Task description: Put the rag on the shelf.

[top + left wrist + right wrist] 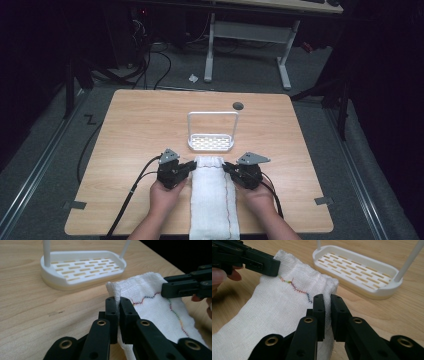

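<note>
A long white cloth (214,195) with a coloured zigzag stitch lies on the wooden table (140,125) and hangs over the near edge. My left gripper (192,165) is shut on its far left corner, and the fabric (150,290) is pinched up between the pads (118,301). My right gripper (226,166) is shut on the far right corner of the cloth (274,307), which bunches between its pads (327,298). Each gripper view also shows the other gripper, the right one (165,287) and the left one (277,266), at the opposite corner. A person's hand holds each gripper.
A white slotted rack (211,142) with a tall hoop handle stands just beyond the cloth, close to both grippers, with its rim (57,280) (372,291) showing in both gripper views. A dark round hole (238,105) sits near the table's far edge. Cables trail off the near edge.
</note>
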The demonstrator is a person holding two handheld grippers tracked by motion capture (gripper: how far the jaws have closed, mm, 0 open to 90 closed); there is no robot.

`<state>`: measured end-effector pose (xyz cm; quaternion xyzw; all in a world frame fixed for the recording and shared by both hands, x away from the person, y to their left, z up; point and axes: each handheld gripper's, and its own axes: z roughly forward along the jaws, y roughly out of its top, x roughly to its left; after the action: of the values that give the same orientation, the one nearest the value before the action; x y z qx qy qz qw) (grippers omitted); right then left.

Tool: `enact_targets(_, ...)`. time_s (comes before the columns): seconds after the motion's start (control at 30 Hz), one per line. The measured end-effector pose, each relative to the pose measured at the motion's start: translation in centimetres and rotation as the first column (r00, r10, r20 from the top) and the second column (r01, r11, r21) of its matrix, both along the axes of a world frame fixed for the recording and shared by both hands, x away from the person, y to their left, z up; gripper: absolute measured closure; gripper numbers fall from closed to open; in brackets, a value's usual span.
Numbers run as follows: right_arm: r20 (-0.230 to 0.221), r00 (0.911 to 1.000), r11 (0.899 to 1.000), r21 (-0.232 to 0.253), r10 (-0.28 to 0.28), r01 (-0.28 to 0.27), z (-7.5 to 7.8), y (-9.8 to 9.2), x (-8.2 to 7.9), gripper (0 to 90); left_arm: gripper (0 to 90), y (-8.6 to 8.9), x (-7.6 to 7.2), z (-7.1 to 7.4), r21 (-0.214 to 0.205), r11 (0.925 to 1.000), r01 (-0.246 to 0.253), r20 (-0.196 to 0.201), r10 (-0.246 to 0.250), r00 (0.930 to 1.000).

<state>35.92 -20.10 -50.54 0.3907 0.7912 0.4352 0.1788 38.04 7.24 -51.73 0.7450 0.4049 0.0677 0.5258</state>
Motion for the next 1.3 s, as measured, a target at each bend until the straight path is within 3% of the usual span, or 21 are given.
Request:
enact_targets(0.17,0.025,0.9997,1.000,0.001,-0.001,0.001,0.6,-0.1,-0.3,83.3,86.3,0.0,-0.2,0.9,0.003,1.0000,0.004,0.018,-0.004,0.9998)
enact_targets(0.33,0.073,0.9973,1.000,0.021,-0.007,0.006,1.9,-0.2,-0.9,83.3,86.3,0.0,-0.6,2.6,-0.020,0.9998,0.003,0.074,-0.002,0.9973)
enact_targets(0.43,0.081,0.9967,0.999,0.032,-0.010,0.007,2.2,-0.3,-0.9,83.3,86.3,0.2,-0.4,3.1,-0.036,0.9993,-0.004,0.069,0.006,0.9976)
enact_targets(0.63,0.136,0.9906,1.000,0.022,-0.016,0.013,4.1,-0.1,-0.9,83.2,86.3,0.2,-0.5,5.1,-0.053,0.9985,-0.015,0.132,0.022,0.9910)
enact_targets(0.73,0.143,0.9895,0.999,0.038,-0.021,0.016,4.8,-0.1,-0.7,83.3,86.3,0.2,-0.4,5.8,-0.066,0.9976,-0.022,0.143,0.031,0.9893)
enact_targets(0.97,0.199,0.9797,0.997,0.079,-0.024,0.009,8.3,-0.1,-0.2,83.2,86.4,0.5,-0.1,9.4,-0.077,0.9966,-0.030,0.213,0.046,0.9760)
enact_targets(1.03,0.207,0.9781,0.997,0.082,-0.024,0.007,8.8,-0.1,-0.2,83.2,86.4,0.5,0.0,9.8,-0.084,0.9959,-0.032,0.221,0.050,0.9741)
enact_targets(1.07,0.227,0.9736,0.996,0.088,-0.024,0.004,9.8,-0.1,-0.1,83.2,86.4,0.6,0.0,10.4,-0.087,0.9957,-0.032,0.232,0.051,0.9713)
enact_targets(1.3,0.270,0.9626,0.994,0.106,-0.028,-0.001,12.0,-0.1,0.1,83.3,86.4,0.6,0.2,13.2,-0.110,0.9935,-0.029,0.286,0.059,0.9565)
